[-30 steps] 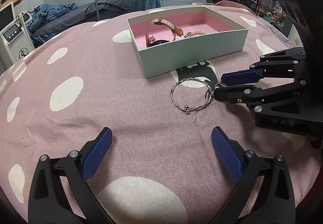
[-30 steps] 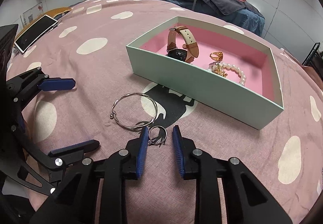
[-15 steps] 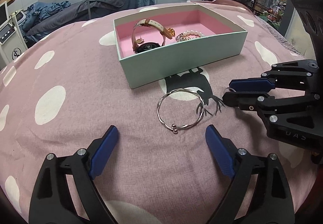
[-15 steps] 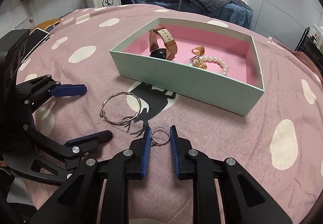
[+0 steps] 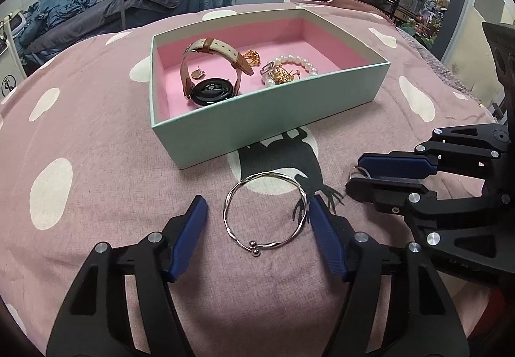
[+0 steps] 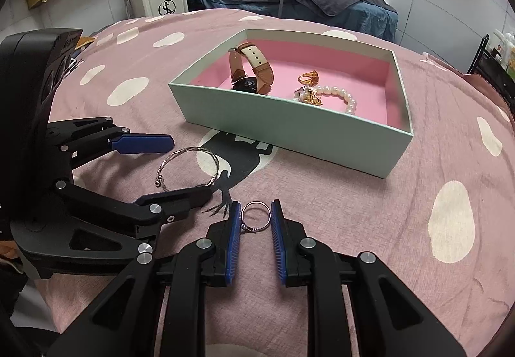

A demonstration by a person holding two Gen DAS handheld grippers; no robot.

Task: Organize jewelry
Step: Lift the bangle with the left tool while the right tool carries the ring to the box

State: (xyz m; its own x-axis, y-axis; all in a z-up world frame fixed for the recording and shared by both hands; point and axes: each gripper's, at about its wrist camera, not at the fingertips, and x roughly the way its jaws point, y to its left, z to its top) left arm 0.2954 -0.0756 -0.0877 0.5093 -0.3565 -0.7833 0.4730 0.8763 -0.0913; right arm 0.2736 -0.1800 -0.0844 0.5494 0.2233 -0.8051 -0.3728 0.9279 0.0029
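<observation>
— Between the blue pads of the left tool (image 5: pixel 259 222) lay what?

— A twisted silver bangle (image 5: pixel 264 215), flat on the pink dotted cloth (image 5: pixel 96 164). That tool's jaws had just been closing around it. The right pad stood just beside the bangle's rim, the left pad a little apart, so the jaws were not yet pressing on it.

— And the right tool (image 6: pixel 256 222)?

— Its jaws were clamped on a small silver ring (image 6: pixel 256 216), held upright between the pads, low over the cloth. From the left wrist view only the ring's edge showed past the blue pad.

— How did the two tools sit to each other?

— Close together, the right one just beside the bangle's far side, its tips near a black printed figure on the cloth.

— And beyond them?

— A mint-green box (image 5: pixel 273 119) with a pink lining stood open near the bangle, on the same cloth. Inside it lay a watch (image 5: pixel 212 90) with a tan and cream strap, a gold ring (image 5: pixel 252 57) and a pearl bracelet (image 5: pixel 297 62) with gold charms, all toward the box's near wall.
</observation>
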